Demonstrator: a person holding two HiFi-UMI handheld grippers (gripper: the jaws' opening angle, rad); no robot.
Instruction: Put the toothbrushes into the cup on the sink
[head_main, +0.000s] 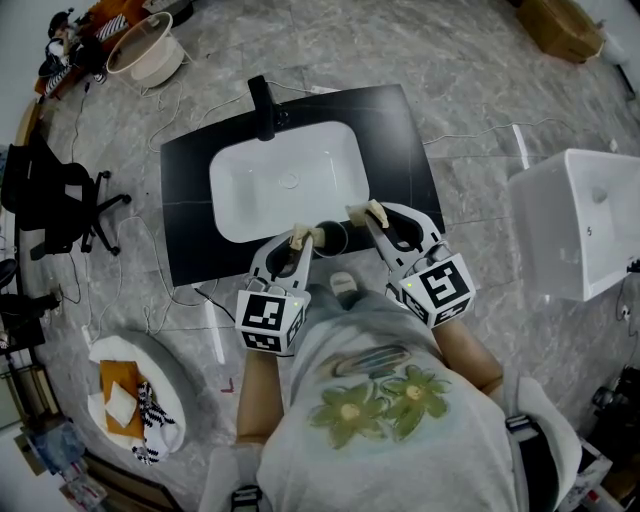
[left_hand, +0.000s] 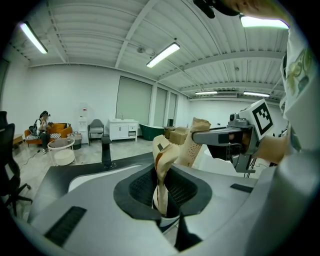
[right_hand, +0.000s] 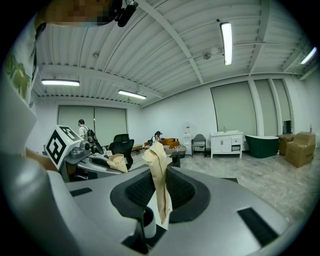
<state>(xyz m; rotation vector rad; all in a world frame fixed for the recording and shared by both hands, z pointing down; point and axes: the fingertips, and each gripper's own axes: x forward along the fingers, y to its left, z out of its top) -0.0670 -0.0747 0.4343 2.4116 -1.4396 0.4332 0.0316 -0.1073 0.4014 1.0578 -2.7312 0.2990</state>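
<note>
My left tongs (left_hand: 161, 186) are pinching a paper-wrapped toothbrush, the left toothbrush (left_hand: 165, 152), low on its length, so the tan wrapper stands up out of the jaws. My right tongs (right_hand: 159, 194) are clamped the same way on the right toothbrush (right_hand: 156, 160), whose wrapper rises to a crumpled tip and hangs a little way below the pads.

From the head view both tongs sit side by side at the near edge of the black counter (head_main: 190, 215). The dark cup (head_main: 332, 237) stands on that edge between them, close to both brush tips. Beyond it lie the white basin (head_main: 290, 180) and the black faucet (head_main: 262, 105).

I judge these brushes very light and stiff inside. The paper sleeve is soft and a bit slick, so the brush could slide or twist within it. A grip on the handle's lower half, squeezing the flat sides, seems best. That leaves one end free to drop into the cup, itself light and liable to tip if nudged.
</note>
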